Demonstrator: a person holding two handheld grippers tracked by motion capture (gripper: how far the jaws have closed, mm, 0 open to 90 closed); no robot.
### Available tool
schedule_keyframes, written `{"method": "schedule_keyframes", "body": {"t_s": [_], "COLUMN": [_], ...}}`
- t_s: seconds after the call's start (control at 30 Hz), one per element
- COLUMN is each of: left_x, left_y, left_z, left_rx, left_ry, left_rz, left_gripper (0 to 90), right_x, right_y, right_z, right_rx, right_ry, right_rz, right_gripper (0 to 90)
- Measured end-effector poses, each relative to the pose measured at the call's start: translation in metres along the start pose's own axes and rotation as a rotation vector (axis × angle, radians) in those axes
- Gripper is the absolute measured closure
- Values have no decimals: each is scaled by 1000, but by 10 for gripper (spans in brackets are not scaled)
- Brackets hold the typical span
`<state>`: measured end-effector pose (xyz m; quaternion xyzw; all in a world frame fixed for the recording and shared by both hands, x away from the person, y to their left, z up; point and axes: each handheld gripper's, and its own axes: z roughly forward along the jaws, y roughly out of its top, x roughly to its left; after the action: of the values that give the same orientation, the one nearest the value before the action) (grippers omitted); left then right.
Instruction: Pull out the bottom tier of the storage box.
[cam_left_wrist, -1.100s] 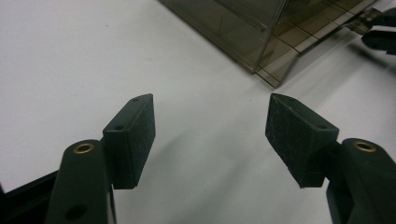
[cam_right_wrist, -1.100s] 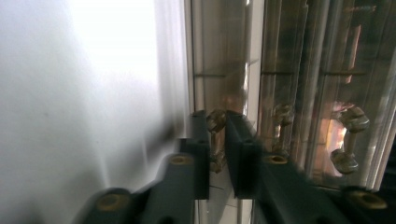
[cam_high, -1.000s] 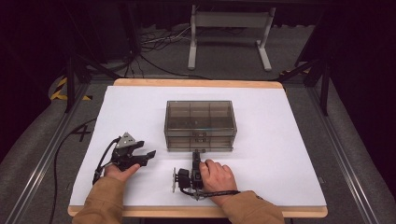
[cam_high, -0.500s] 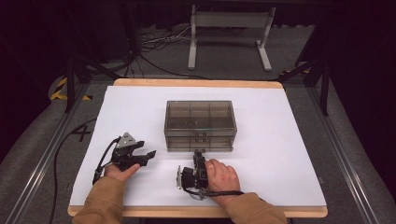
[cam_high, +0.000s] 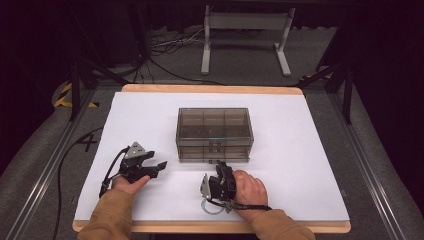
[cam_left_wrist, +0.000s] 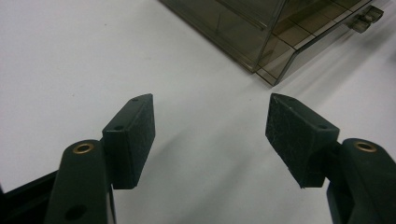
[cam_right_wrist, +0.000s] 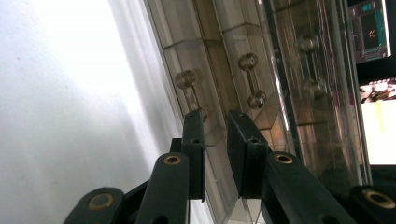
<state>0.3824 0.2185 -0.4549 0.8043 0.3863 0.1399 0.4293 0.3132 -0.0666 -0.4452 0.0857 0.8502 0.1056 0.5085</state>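
Facing the drawer box (cam_high: 214, 134) mid-surface, the right hand-held gripper (cam_high: 218, 167) had just been parting narrowly, nothing between, beside a drawer handle (cam_right_wrist: 189, 88); left hand-held gripper (cam_high: 152, 164) rested spread.

Glossy smoked clear-plastic drawer box (cam_high: 214, 132), matt white counter (cam_high: 300, 165), my matt black left gripper's (cam_left_wrist: 210, 135) rough-grained pads (cam_left_wrist: 292, 135).
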Motion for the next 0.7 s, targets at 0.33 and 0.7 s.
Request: {"method": "schedule_keyframes", "body": {"t_s": [0.33,0.7], "left_x": [0,0], "left_y": [0,0], "left_z": [0,0], "left_rx": [-1,-1], "left_ry": [-2,-1], "left_rz": [-4,-1], "left_gripper": [338,337], "right_x": [-13,-28], "right_y": [-19,-52], "right_z": [-1,4], "right_rx": [-47,-107], "right_ry": [72,232], "right_rz": [114,375], "right_gripper": [749,720]}}
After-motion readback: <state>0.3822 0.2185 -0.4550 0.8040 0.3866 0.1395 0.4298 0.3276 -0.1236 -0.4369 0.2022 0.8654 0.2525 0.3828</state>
